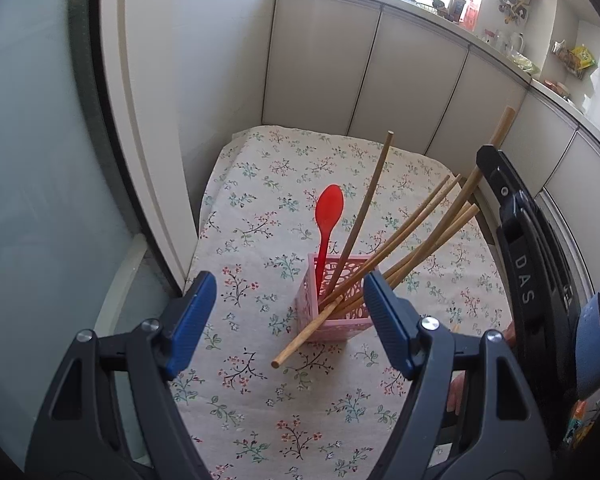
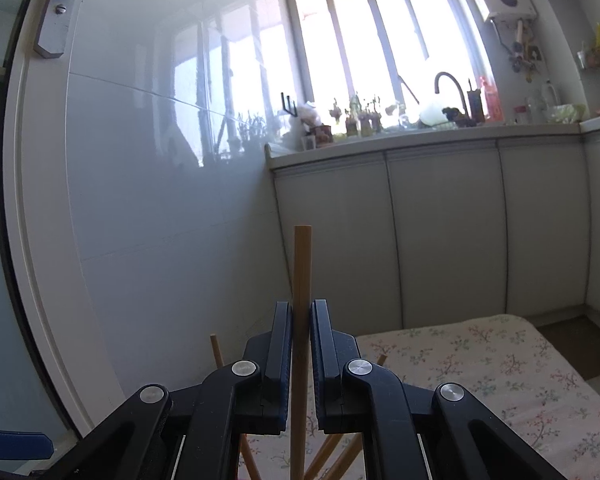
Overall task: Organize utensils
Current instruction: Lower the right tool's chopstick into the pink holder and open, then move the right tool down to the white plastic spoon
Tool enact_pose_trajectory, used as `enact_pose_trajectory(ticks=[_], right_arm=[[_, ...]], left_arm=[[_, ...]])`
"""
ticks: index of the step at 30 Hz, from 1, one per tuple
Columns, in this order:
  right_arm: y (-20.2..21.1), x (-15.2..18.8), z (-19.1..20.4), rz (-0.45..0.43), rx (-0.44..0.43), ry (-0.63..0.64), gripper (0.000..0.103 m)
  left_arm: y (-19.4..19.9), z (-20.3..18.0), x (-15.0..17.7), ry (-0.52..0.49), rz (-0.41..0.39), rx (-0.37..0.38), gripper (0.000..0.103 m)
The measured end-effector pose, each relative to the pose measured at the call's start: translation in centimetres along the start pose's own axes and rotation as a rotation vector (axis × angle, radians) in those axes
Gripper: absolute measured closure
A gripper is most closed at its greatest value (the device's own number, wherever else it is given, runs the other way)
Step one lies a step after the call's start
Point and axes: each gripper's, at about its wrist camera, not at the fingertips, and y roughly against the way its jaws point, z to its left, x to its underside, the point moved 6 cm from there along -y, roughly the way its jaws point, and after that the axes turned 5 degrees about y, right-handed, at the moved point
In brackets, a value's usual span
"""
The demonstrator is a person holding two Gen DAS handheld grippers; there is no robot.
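Note:
A pink perforated basket (image 1: 312, 300) stands on the flowered tablecloth (image 1: 260, 184). A red spoon (image 1: 329, 212) stands in it, and several wooden chopsticks (image 1: 412, 224) lean out to the right. One stick (image 1: 300, 344) pokes out over the near rim toward the cloth. My left gripper (image 1: 290, 320) hangs open above the basket, which lies between the blue pads (image 1: 194, 320) close to the right one, untouched. My right gripper (image 2: 301, 308) is shut on an upright chopstick (image 2: 302, 264). In the left wrist view that chopstick (image 1: 500, 128) slants down into the basket beside the black right gripper (image 1: 488, 160).
White cabinet doors (image 1: 320, 64) stand behind the table, with a cluttered counter (image 2: 420, 132), a tap and a window above. A glossy wall (image 2: 160, 200) and a glass door (image 1: 32, 200) close off the left. A person's fingers (image 1: 456, 392) show at lower right.

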Motion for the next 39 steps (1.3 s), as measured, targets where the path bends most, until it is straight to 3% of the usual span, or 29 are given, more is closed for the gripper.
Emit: enact_pose_trajectory(ticks=[2,6,14,20,26,32,39], right_arm=[[0.2,0.0,-0.3,0.005,-0.011,-0.013,0.093],[1.3,-0.8,-0.6,0.005,-0.033,-0.003,0.063],[4.8,-2.7,-1.9,0.129,-0.046,0.117,0.047],[9.0,-1.9,-5.5,0.307,-0.001,0.122,0.042],[13.4,1.1,-11.1,0.529,0.071,0.005,0.040],[17.6,6.9,-15.5,0.765,0.146,-0.143,0.039],[21.9,14.0,-17.6,0.925,0.185,-0.257,0.039]], left_arm=[[0.0,0.0,0.0,0.000,0.000,-0.003,0.027],[0.2,-0.3,0.0,-0.011,-0.004,-0.006,0.027],[1.0,-2.0,0.9,-0.064,-0.010,0.002,0.026],[1.4,-4.1,2.6,-0.138,0.030,0.057,0.025],[1.0,-6.2,5.5,-0.206,0.106,0.111,0.025],[0.2,-8.8,8.8,-0.291,0.193,0.169,0.025],[-1.1,-10.8,12.5,-0.342,0.298,0.199,0.025]])
